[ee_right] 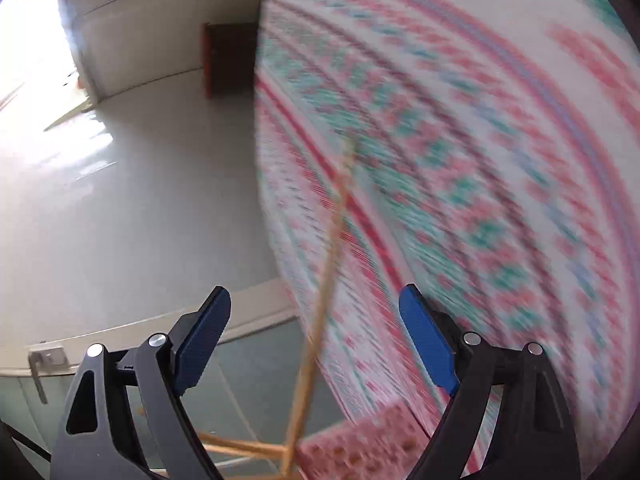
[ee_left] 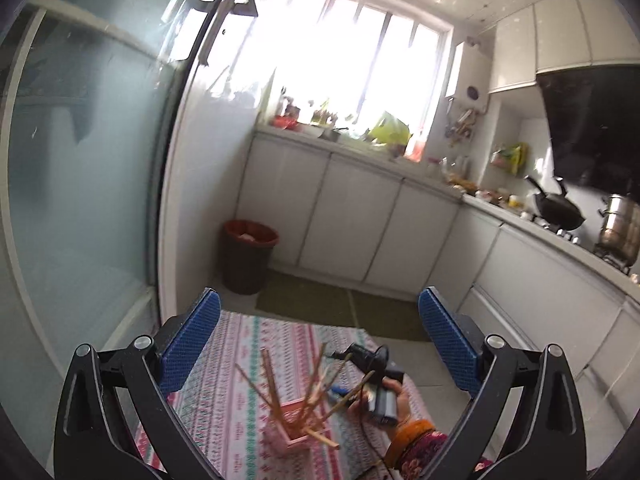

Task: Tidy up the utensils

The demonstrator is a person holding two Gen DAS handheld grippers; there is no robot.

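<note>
A pink perforated holder [ee_left: 294,426] stands on the patterned tablecloth [ee_left: 224,380] with several wooden chopsticks [ee_left: 276,388] sticking up out of it at splayed angles. My left gripper [ee_left: 320,344] is open and empty, held high above the holder. My right gripper [ee_left: 340,392] shows in the left wrist view just right of the holder, in a hand. In the blurred right wrist view the right gripper [ee_right: 316,344] is open; a chopstick [ee_right: 324,280] runs up between its fingers without touching the pads. The holder's corner [ee_right: 360,448] is at the bottom.
A red-rimmed bin [ee_left: 248,256] stands on the floor beyond the table by white cabinets [ee_left: 348,216]. A glass door [ee_left: 80,160] is at left. A counter with a wok [ee_left: 556,208] and pot runs along the right. A green mat [ee_left: 320,304] lies past the table.
</note>
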